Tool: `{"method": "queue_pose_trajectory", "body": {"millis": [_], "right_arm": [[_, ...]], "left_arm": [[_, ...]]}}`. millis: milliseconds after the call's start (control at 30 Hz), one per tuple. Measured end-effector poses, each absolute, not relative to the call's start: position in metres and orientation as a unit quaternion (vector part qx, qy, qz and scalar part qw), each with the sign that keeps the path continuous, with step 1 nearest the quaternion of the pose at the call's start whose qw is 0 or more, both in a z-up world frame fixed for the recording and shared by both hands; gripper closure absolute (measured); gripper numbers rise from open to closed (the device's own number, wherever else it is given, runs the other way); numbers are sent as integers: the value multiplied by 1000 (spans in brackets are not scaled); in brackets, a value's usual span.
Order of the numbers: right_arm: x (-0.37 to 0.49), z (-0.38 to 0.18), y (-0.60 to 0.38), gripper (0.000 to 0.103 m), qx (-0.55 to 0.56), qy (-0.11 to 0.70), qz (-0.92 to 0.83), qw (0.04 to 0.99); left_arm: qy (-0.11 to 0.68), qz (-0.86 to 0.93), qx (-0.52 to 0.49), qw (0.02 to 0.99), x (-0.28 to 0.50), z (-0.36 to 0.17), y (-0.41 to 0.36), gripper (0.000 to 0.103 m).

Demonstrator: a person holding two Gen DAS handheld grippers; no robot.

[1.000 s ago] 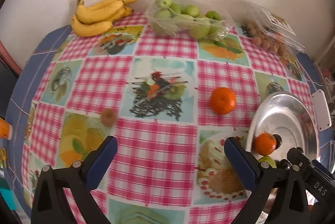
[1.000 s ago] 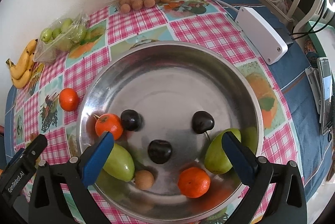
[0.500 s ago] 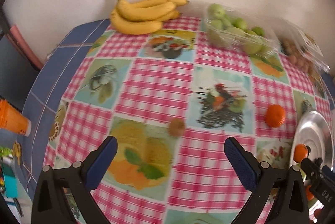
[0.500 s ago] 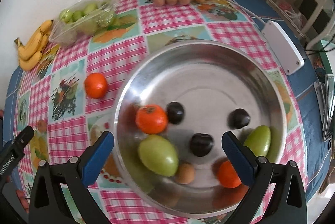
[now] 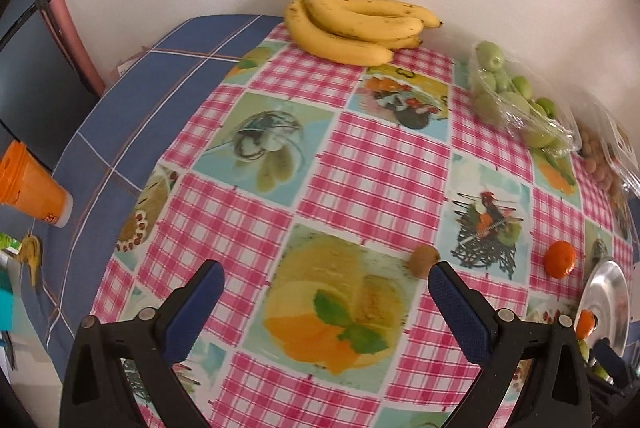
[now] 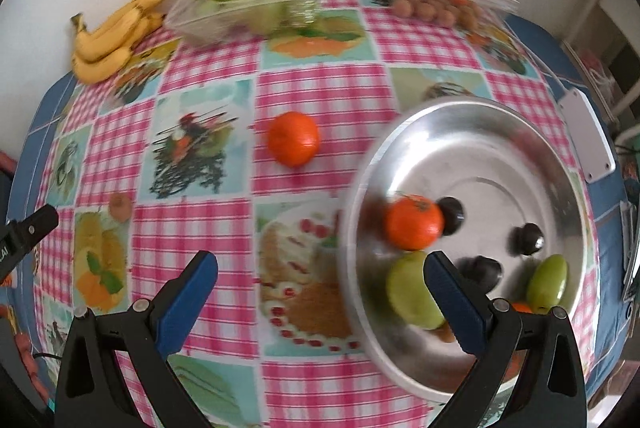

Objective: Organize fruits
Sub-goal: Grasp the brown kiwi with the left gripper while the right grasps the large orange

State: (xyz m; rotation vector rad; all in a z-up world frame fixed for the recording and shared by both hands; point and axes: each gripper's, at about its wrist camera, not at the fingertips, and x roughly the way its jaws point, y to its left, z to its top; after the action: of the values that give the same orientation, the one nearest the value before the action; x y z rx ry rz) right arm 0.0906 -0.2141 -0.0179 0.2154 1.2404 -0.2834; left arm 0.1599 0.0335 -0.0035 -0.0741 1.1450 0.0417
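The loose fruits awaiting collection are two. A small brown fruit [image 5: 424,260], possibly a kiwi, lies on the table [image 5: 372,167] just beside the right fingertip of the left claw [image 5: 326,282]. A loose mandarin [image 6: 293,143] lies on the checked cloth between the steel bowl [image 6: 480,115] and the printed centre panel, well ahead of the right claw [image 6: 320,272].

The steel bowl is judged to serve as the collection point: one mandarin, two green fruits, three dark plum-like fruits and a partly hidden orange one are already contained in it. A brown item under the right fingertip cannot be identified.

Both claws are held with fingers spread wide and nothing between them. The left claw is held low over the table, presumably so that the brown fruit can be taken once it is centred between the fingers. The right claw is aimed toward the loose mandarin, its right finger overlapping the bowl in view.

Bananas [image 5: 360,27], a bag of green fruits [image 5: 516,99] and a clear box of small brown fruits [image 6: 440,3] are kept at the wall side, apparently as stock. An orange cup [image 5: 28,183] lies at the far left.
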Motion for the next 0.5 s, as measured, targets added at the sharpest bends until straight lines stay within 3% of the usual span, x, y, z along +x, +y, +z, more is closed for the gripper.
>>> {"method": "queue_pose_trajectory", "body": {"millis": [500], "right_arm": [[107,-8,-182,0,85,538,-78,835]], "left_arm": [[557,1,-39,830,171,-21,28,0]]}}
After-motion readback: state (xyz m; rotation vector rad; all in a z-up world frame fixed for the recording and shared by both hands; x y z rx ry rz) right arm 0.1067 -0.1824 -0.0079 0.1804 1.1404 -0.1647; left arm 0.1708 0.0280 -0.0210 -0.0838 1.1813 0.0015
